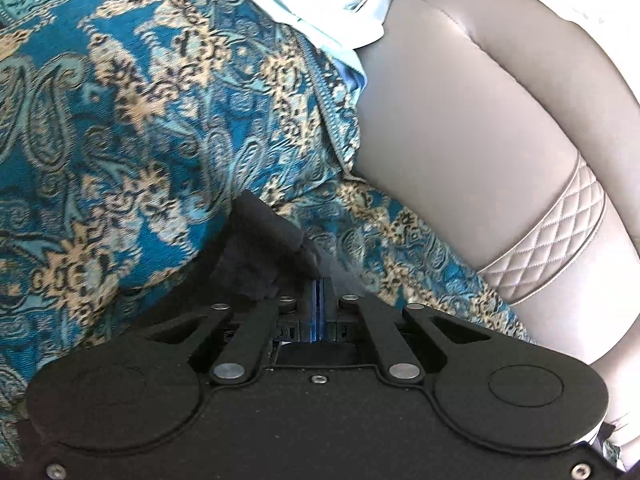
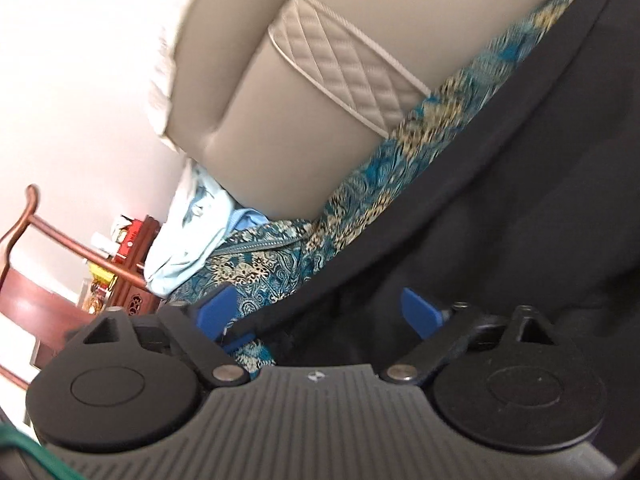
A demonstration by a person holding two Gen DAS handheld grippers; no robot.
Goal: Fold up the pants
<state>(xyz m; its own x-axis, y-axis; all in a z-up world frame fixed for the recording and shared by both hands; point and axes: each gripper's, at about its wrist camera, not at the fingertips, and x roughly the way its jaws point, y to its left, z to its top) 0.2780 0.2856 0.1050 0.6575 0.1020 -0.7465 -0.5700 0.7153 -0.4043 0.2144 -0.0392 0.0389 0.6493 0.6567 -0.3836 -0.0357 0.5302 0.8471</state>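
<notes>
The dark navy pants (image 2: 500, 184) lie on a teal paisley cover (image 1: 132, 120) and fill the right side of the right wrist view. My right gripper (image 2: 320, 310) stands open, its blue pads (image 2: 218, 308) wide apart. The edge of the pants runs between them, and the pads do not press on the cloth. In the left wrist view my left gripper (image 1: 318, 294) is shut, its blue pads tight together. A fold of the dark pants (image 1: 260, 244) sticks up from its tips, lifted off the cover.
A beige leather backrest (image 1: 480, 128) with a quilted band (image 1: 552, 240) rises behind the cover. Light blue clothes (image 1: 340, 4) are bunched against it. Off the left edge stand a wooden chair (image 2: 28, 232) and a dark wooden stand (image 2: 132, 276) with small items.
</notes>
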